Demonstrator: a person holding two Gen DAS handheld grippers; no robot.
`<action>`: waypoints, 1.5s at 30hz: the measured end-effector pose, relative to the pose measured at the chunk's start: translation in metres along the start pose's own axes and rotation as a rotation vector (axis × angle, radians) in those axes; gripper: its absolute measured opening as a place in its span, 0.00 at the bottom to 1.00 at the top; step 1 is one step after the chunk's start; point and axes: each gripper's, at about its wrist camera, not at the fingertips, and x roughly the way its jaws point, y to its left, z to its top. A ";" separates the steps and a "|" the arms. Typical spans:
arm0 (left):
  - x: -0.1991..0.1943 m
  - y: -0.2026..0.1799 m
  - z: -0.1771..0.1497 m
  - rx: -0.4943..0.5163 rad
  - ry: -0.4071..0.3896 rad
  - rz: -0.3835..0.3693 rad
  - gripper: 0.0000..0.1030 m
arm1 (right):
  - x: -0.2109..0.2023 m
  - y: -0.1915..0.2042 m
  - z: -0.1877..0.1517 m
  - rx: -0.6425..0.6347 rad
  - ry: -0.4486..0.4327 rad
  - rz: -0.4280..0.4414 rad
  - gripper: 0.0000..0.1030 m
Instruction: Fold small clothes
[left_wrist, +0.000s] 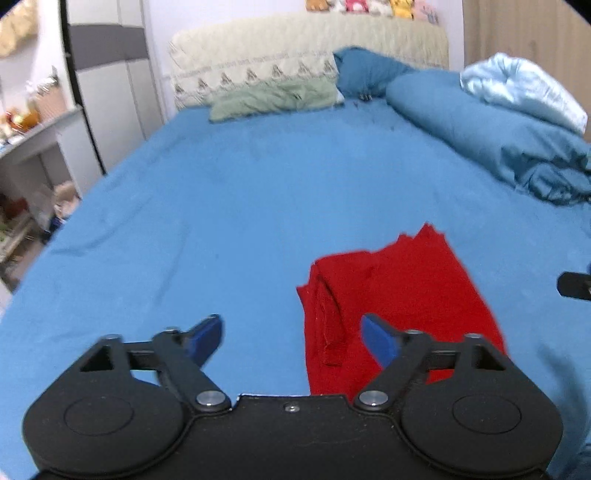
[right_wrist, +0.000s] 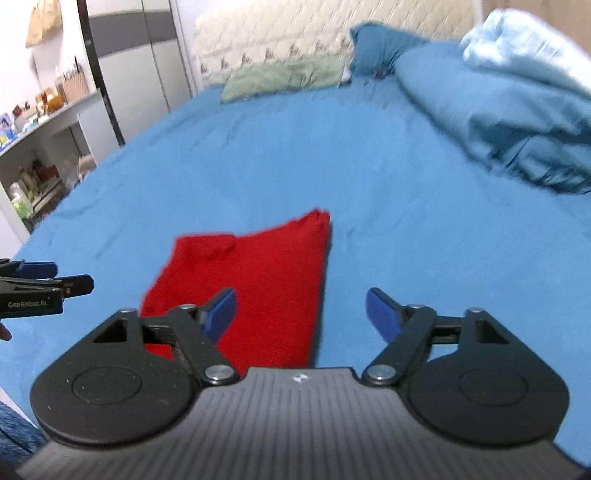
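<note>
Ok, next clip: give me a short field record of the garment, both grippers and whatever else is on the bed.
garment: red cloth, folded, lying flat on the blue sheet
left gripper: open, nothing between its fingers, above the cloth's left edge
right gripper: open, empty, above the cloth's right edge
bedding: bunched blue duvet far right, green pillow by the headboard
fold status: looks folded and released

Bed: red garment, duvet, pillow.
</note>
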 end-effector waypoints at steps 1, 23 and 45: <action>-0.017 -0.001 0.000 -0.006 -0.015 0.012 0.97 | -0.015 0.003 0.002 0.004 -0.013 -0.008 1.00; -0.141 -0.012 -0.078 -0.020 -0.034 0.047 1.00 | -0.152 0.052 -0.074 -0.019 0.070 -0.153 1.00; -0.152 -0.013 -0.083 -0.029 -0.083 0.044 1.00 | -0.160 0.064 -0.085 -0.021 0.083 -0.164 1.00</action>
